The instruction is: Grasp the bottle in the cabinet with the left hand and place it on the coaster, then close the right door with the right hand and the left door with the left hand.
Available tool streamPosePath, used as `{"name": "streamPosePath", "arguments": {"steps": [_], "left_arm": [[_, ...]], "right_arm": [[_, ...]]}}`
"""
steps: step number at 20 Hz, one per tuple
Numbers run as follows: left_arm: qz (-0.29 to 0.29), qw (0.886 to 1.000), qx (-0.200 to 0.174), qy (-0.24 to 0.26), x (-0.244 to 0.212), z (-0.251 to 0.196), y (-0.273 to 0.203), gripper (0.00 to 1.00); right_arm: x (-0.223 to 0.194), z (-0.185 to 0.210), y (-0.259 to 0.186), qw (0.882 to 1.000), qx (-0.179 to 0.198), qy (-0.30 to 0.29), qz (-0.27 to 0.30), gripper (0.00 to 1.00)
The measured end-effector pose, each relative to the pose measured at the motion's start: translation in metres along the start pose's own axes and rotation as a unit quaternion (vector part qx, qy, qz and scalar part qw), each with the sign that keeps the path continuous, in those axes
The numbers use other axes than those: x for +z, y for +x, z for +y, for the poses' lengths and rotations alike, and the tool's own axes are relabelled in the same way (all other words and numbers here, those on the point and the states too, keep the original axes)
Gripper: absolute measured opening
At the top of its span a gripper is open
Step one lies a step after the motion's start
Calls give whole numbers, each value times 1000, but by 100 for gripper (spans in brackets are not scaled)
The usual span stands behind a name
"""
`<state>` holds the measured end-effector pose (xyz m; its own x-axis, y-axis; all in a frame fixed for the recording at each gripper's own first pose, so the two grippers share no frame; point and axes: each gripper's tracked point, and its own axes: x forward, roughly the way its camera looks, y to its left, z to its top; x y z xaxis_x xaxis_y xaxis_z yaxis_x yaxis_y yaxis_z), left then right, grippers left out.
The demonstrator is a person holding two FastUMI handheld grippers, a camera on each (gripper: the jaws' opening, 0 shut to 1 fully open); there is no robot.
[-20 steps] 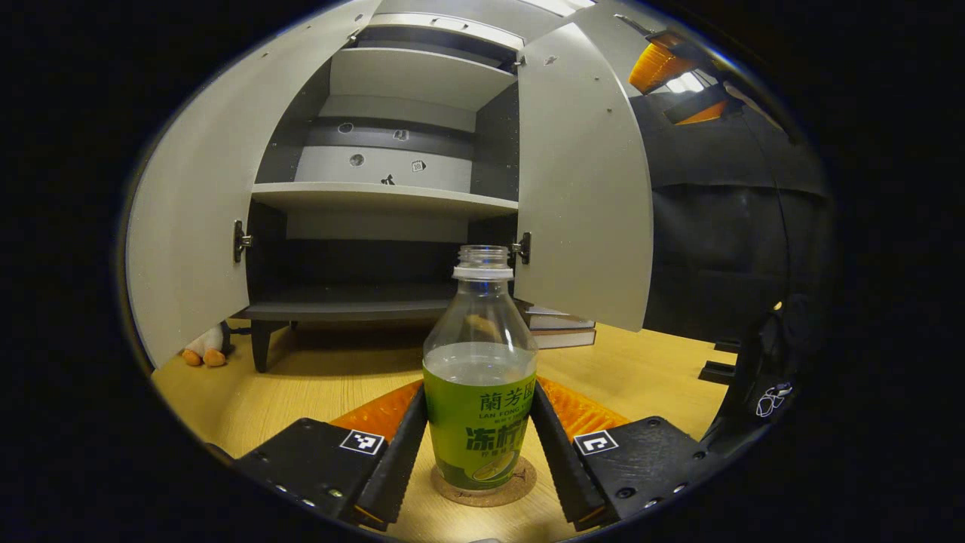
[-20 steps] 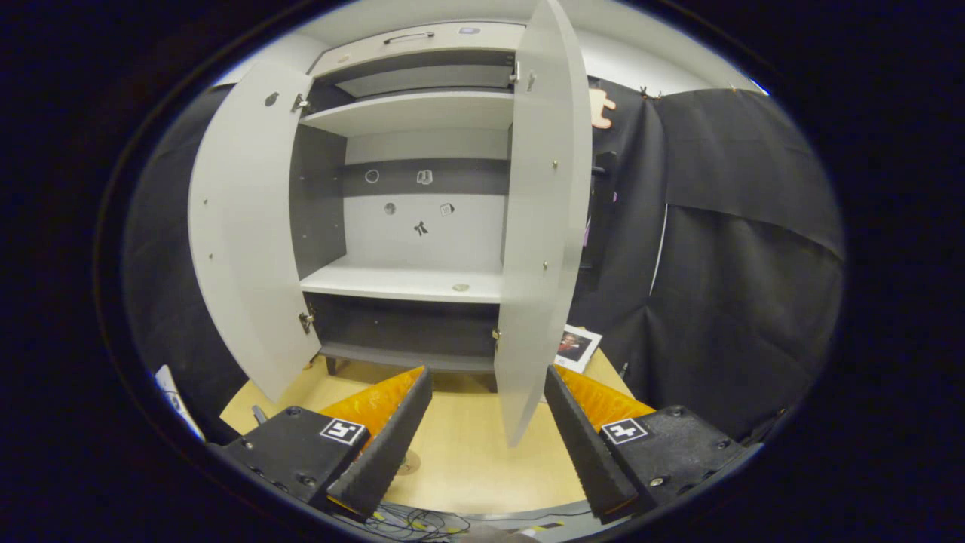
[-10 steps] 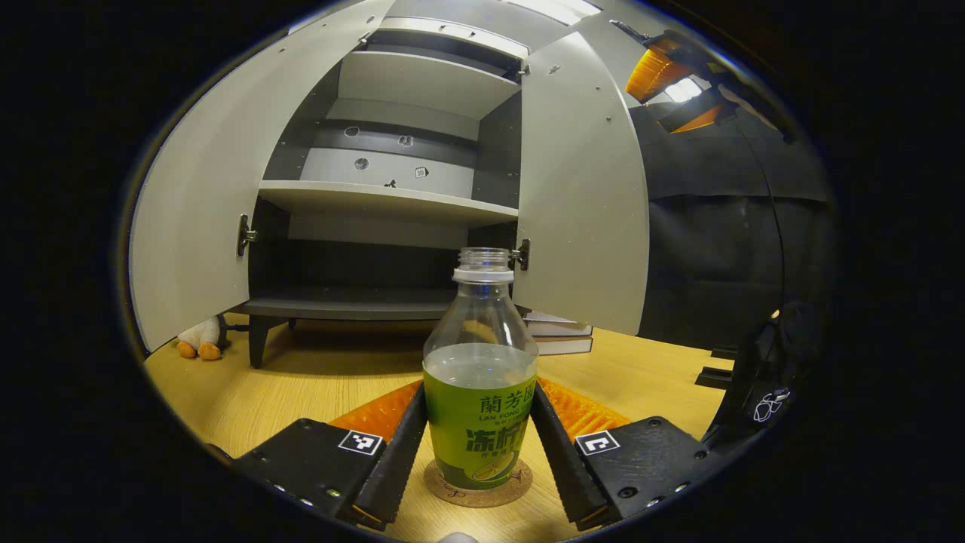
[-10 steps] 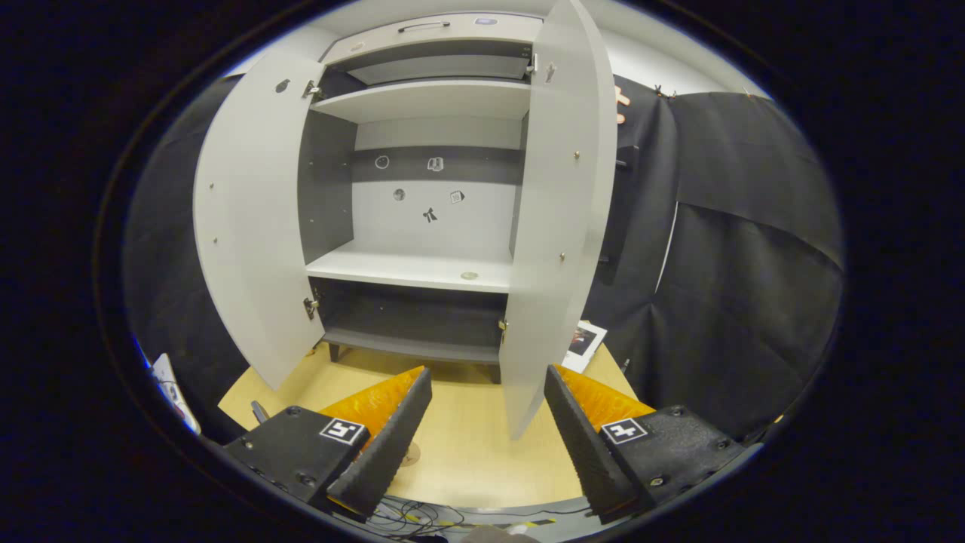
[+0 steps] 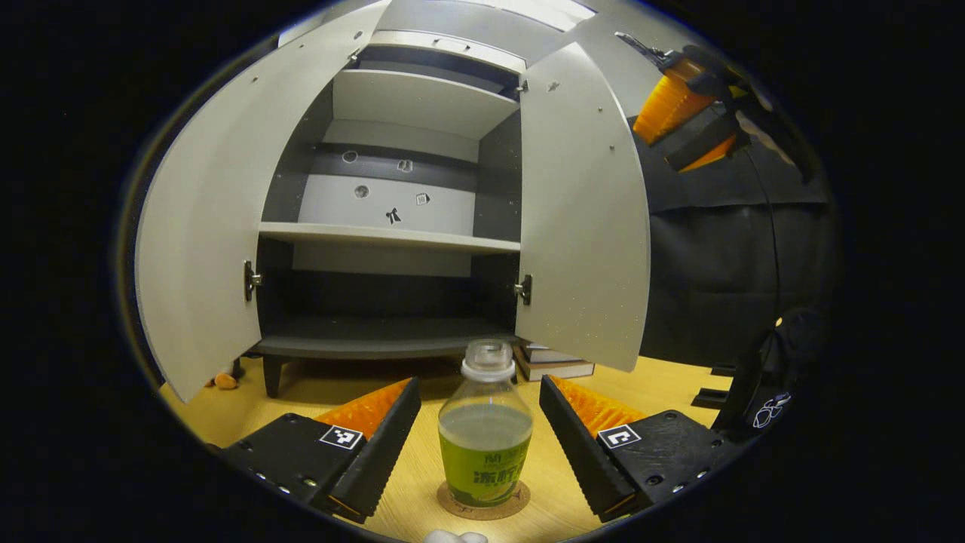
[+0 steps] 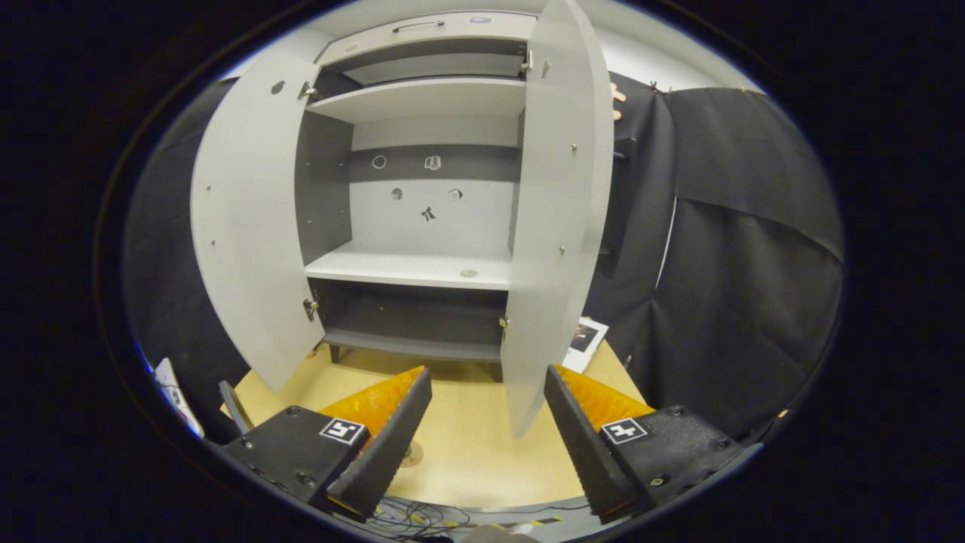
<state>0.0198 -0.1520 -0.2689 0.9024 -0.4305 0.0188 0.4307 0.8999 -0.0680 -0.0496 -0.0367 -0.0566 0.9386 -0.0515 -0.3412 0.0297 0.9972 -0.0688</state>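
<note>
Left gripper view: bottle stands on the coaster, both doors wait

Left gripper view shows us the bottle upright on the coaster, on the wooden table in front of the cabinet. Our left gripper is open; its two fingers stand on each side of the bottle with a clear gap, not touching it. We judge the placing as done, so the doors come next.

The first risk is the bottle itself. It has no cap and liquid is inside. If we pull the left gripper away sideways, or lift it carelessly, one finger can knock the bottle and spill it. A straight retreat backward looks safer to us.

In the right gripper view, our right gripper is also open and holds nothing. The right door hangs wide open just ahead of it, and the left door too. If we push the right door near its hinge, it may hardly move. If we push too fast, it can slam and bounce open again, or shake the table and the bottle.
</note>
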Motion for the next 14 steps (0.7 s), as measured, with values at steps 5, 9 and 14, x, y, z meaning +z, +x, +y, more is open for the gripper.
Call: {"name": "streamPosePath", "arguments": {"steps": [5, 9, 14], "left_arm": [[-27, 999, 15, 9, 78, 7, -3, 97], [-22, 999, 34, 9, 138, 19, -9, 97], [4, 995, 100, 25, 191, 58, -26, 97]], "right_arm": [[4, -10, 2, 1000, -6, 17, -18, 99], [17, -28, 3, 998, -12, 43, -49, 99], [42, -80, 4, 992, -37, 69, -98, 99]]}}
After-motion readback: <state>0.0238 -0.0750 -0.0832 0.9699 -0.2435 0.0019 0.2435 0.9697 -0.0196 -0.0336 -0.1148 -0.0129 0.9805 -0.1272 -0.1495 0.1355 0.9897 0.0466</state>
